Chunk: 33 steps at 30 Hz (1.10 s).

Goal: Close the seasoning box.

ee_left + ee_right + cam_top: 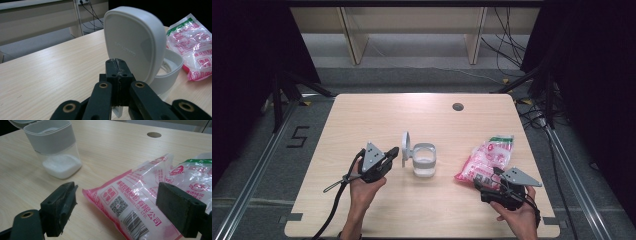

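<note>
Container [424, 161] stands mid-table, lid [133, 43] raised. Your left gripper [396, 153] has its jaws closed by the lid; your right gripper's [125, 212] jaws gape at the bag [150, 202].

Lab recording bay: black curtains [242, 60], floor rails [257, 170], cables [507, 45].

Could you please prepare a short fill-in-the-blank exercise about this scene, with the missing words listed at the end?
1. The lid of the container stands ____.
2. The right gripper has its jaws ____, near the pink bag.
3. The container holds a ____ powder at its bottom.
4. The left gripper has its jaws ____, next to the lid.

Missing words: open; open; white; shut
</note>
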Available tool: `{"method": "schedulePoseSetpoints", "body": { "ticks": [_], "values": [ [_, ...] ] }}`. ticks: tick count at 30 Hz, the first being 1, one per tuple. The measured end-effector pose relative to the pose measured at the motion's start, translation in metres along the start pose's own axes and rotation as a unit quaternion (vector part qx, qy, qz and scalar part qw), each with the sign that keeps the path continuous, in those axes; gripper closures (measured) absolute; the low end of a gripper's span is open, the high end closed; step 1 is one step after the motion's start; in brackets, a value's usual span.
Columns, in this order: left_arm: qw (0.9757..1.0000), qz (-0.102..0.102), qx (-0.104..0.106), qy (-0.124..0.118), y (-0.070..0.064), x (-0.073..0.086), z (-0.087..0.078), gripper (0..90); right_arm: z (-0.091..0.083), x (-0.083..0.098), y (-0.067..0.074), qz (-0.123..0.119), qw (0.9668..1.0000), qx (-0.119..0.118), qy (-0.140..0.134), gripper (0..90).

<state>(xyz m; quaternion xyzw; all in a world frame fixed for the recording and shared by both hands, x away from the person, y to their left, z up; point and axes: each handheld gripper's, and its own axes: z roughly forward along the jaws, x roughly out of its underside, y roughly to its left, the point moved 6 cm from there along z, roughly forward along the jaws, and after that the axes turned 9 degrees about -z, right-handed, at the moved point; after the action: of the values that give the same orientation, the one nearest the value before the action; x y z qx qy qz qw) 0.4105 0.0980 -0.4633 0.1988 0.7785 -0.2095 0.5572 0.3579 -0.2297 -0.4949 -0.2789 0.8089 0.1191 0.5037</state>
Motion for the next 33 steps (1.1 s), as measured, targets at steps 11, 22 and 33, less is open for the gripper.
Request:
{"method": "schedulePoseSetpoints", "body": {
  "ticks": [11, 22, 33],
  "values": [
    [0.9999, 0.006, 0.008, -0.002, -0.004, -0.005, 0.001, 89.3, 0.001, 0.001, 0.003, -0.001, 1.0, -0.001, 0.004, 17.6],
    [0.9998, 0.014, 0.012, -0.004, -0.012, -0.009, 0.003, 89.3, -0.001, 0.002, 0.004, -0.005, 0.9999, -0.008, 0.004, 17.5],
    [0.9992, 0.034, 0.018, -0.011, -0.016, -0.013, 0.005, 89.3, -0.001, 0.002, 0.006, -0.002, 0.9999, -0.01, 0.005, 17.5]
  ]
}}
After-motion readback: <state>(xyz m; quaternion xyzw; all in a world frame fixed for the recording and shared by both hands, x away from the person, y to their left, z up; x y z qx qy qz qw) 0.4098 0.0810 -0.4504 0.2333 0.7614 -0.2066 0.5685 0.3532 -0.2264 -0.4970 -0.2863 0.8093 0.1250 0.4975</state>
